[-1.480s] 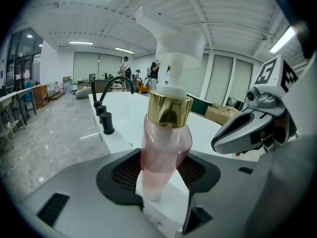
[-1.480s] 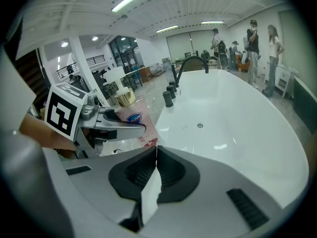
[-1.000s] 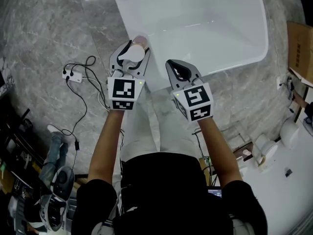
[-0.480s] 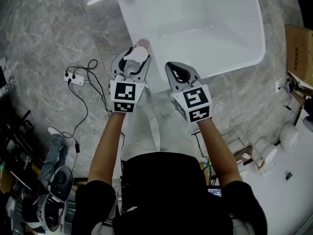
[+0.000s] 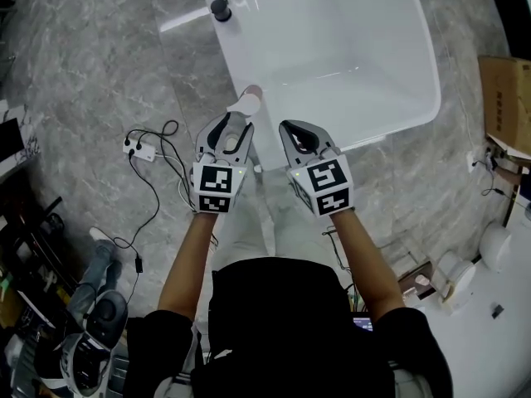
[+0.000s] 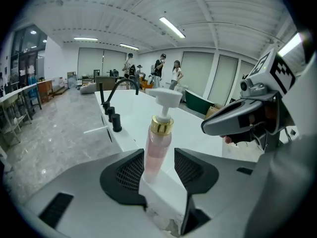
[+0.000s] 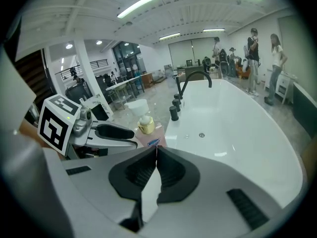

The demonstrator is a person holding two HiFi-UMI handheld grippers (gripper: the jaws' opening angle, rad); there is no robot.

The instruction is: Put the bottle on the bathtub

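A pink bottle (image 6: 157, 150) with a gold collar and white pump stands upright on the near corner of the white bathtub (image 5: 348, 48). My left gripper (image 5: 228, 131) is open with the bottle between its fingertips. There is a small gap on the bottle's right side. In the head view the pump (image 5: 246, 103) pokes out just past the left jaws. My right gripper (image 5: 299, 133) is shut and empty, beside the left one at the tub's near rim. The right gripper view shows the bottle (image 7: 147, 125) to the left, behind the left gripper (image 7: 114, 132).
Black faucet knobs (image 5: 220, 9) stand on the tub's far left rim, with a curved spout (image 6: 119, 86). A power strip with cables (image 5: 137, 148) lies on the marble floor to the left. A cardboard box (image 5: 504, 81) sits at the right. People (image 7: 252, 43) stand far off.
Both grippers have drawn back toward me. The bottle, earlier deep between the left jaws, now sits at their tips on the tub corner. The faucet knobs have come into view.
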